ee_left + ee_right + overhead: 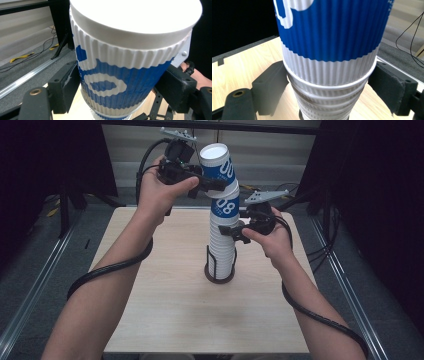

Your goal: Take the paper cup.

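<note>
A: Where's the tall stack of white ribbed paper cups [223, 247]?

B: Upright in its black wire holder [219, 270] on the pale wooden table [165, 305]. My right gripper [239, 231] clamps it.

A: And your left gripper [216, 184]?

B: Pinching the tilted blue-and-white top cup [220, 170].

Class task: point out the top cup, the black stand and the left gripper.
top cup [220, 166], high view, on its blue band
stand [211, 263], high view, on its black upright
left gripper [214, 185], high view, between its fingertips

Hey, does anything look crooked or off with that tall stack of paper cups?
Yes. The top cup, clamped by the left gripper, tilts left instead of sitting straight on the stack below. The right gripper grips that stack, which stands upright in its black holder.
</note>
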A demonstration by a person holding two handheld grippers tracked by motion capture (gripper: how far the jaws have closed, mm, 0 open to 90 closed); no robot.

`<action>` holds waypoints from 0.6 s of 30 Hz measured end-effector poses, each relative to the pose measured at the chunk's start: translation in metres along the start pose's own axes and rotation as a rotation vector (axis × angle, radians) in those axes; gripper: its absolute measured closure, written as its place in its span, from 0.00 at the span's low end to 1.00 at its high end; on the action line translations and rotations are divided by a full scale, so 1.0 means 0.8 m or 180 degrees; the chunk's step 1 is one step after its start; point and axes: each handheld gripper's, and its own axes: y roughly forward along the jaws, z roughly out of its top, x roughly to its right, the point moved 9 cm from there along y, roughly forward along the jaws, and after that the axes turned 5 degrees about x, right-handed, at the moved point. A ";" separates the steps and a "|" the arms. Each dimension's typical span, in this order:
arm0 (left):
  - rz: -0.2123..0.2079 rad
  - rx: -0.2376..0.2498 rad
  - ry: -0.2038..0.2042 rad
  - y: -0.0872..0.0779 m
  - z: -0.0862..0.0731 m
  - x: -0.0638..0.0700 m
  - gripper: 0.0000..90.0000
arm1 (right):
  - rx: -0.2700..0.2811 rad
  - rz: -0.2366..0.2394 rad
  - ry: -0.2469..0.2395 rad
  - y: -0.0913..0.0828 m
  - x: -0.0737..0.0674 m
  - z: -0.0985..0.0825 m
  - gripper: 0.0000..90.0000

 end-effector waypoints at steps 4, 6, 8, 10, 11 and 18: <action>0.0008 -0.0001 -0.0002 -0.009 0.000 -0.003 0.25 | 0.0002 0.0001 -0.0002 0.000 0.000 0.000 0.17; 0.0014 0.0011 -0.0008 -0.012 0.000 -0.004 0.26 | 0.0000 0.0005 -0.0002 0.000 0.000 0.000 0.17; 0.0034 0.0013 -0.0011 -0.017 -0.002 -0.006 0.26 | 0.0001 0.0001 -0.0008 0.000 0.000 0.000 0.17; 0.0041 0.0019 -0.0016 -0.020 -0.003 -0.007 0.26 | 0.0002 0.0002 -0.0009 0.000 0.000 0.000 0.17; 0.0057 0.0025 -0.0022 -0.025 -0.006 -0.010 0.26 | 0.0004 0.0003 -0.0008 0.000 0.000 0.000 0.17; 0.0106 0.0051 -0.0064 -0.039 -0.016 -0.019 0.26 | 0.0007 0.0002 -0.0009 0.000 0.000 0.000 0.17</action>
